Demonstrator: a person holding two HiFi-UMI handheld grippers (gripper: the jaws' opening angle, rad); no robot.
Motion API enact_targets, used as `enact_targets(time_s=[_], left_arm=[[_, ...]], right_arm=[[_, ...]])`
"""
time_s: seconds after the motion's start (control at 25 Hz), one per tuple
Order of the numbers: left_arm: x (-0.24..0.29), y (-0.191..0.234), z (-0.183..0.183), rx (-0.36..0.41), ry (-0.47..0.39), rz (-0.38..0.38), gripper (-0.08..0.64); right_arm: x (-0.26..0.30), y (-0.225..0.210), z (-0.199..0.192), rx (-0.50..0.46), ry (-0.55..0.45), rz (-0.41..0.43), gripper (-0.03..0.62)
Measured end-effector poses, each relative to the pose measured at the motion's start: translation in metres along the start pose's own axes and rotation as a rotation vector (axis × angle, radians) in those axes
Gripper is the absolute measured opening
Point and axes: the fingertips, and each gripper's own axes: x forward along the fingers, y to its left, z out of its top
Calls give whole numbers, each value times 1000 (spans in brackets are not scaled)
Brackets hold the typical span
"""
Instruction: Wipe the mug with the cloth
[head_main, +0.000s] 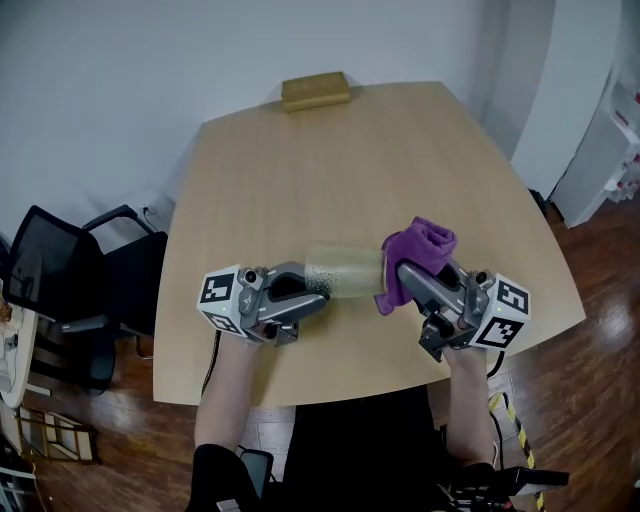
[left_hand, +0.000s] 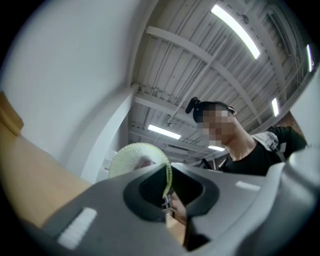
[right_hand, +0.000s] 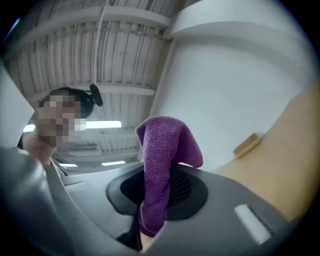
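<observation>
Purple cloth (head_main: 424, 243) is bunched at the tip of the right gripper (head_main: 402, 270). Its jaws are clamped on a fold, and a loose end hangs below them. Just ahead of that tip, a pale green, see-through mug (head_main: 343, 269) lies sideways in the air over the wooden table (head_main: 300, 170). The left gripper (head_main: 318, 292) has it by the rim, with its jaws pinched shut on the thin wall.

The cloth sits right at the mug's far end from the left gripper, though I can't tell whether they touch. To my eye the wiping is just at its start. The next move calls for pressing the cloth onto the wall and rubbing along it, with the left grip firm enough that the rim doesn't slip.

Both forearms reach out from the body, and the grippers point inward at each other, tips tilted up.
</observation>
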Motion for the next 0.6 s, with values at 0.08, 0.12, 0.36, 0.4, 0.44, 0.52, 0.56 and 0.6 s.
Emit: enact_targets(time_s=[0.08, 0.12, 0.36, 0.4, 0.44, 0.52, 0.56, 0.6], left_arm=[[-4, 7, 1, -5, -13, 28, 41], [-5, 10, 3, -8, -23, 36, 41], [-7, 13, 7, -6, -45, 49, 41], [-6, 12, 7, -4, -49, 43, 41], [-6, 10, 7, 0, -47, 38, 42], [-5, 10, 4, 10, -29, 40, 44], [-5, 11, 2, 13, -20, 46, 44], [-6, 12, 2, 11, -19, 52, 44]], right_arm=[[-11, -24, -6, -27, 31, -132, 55], [-16, -28, -4, -22, 19, -153, 55], [-6, 24, 9, -7, -39, 81, 55], [-1, 27, 3, -9, -10, 89, 55], [2, 23, -4, -5, 14, 74, 55], [-2, 1, -16, 17, 44, -11, 55], [-6, -13, -21, 22, 60, -71, 55], [-12, -26, -25, 21, 76, -131, 55]])
